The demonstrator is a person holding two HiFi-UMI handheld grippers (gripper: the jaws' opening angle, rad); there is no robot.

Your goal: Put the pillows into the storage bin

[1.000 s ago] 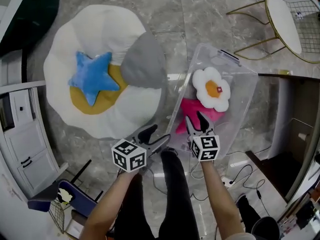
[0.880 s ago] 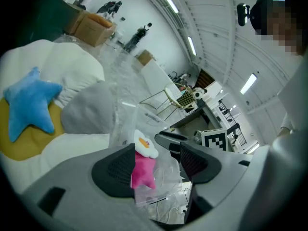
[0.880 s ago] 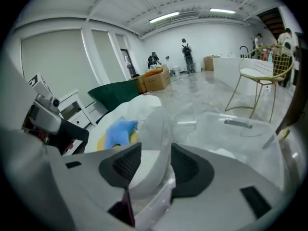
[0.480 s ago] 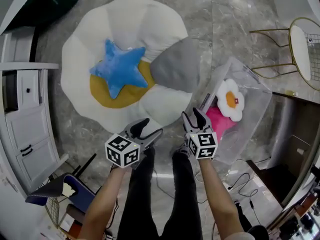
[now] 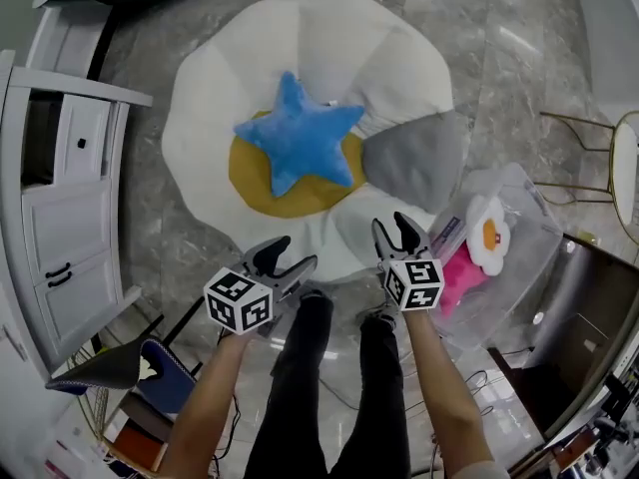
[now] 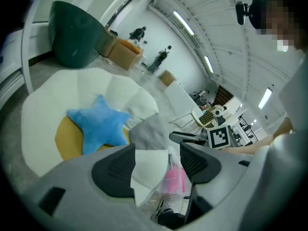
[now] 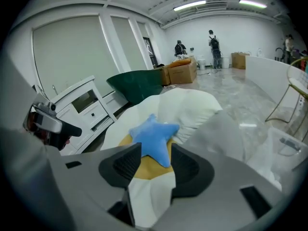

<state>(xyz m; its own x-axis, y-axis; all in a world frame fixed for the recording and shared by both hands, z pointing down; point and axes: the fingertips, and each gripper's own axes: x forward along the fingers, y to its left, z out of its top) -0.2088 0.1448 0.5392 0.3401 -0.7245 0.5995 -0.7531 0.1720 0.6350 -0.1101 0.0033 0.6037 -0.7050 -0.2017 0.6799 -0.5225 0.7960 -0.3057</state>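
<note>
**A:** What is seen in the head view?

**B:** A blue star pillow (image 5: 298, 133) is laid on the yellow middle of a big white flower cushion (image 5: 300, 38) on the floor. A clear storage bin (image 5: 531, 275) is set just beside the cushion, on its right. A white flower pillow (image 5: 489, 236) and a pink pillow (image 5: 459, 279) are already put inside it. The left hand-held gripper (image 5: 287, 259) and the right hand-held gripper (image 5: 394, 233) are held over the cushion's near edge. Nothing is touched by them.

**A:** And in the left gripper view?

**B:** The jaws are spread wide and nothing is pinched. The bin with the pink pillow (image 6: 174, 179) is seen past the gap, low down. The star pillow (image 6: 98, 126) is seen far off on the left.

**A:** And in the right gripper view?

**B:** The jaws are parted too, but less wide, and nothing is pinched there either. The star pillow (image 7: 153, 136) is seen straight ahead past the jaws, well apart from them. White drawers (image 7: 86, 105) are seen on the left.
</note>
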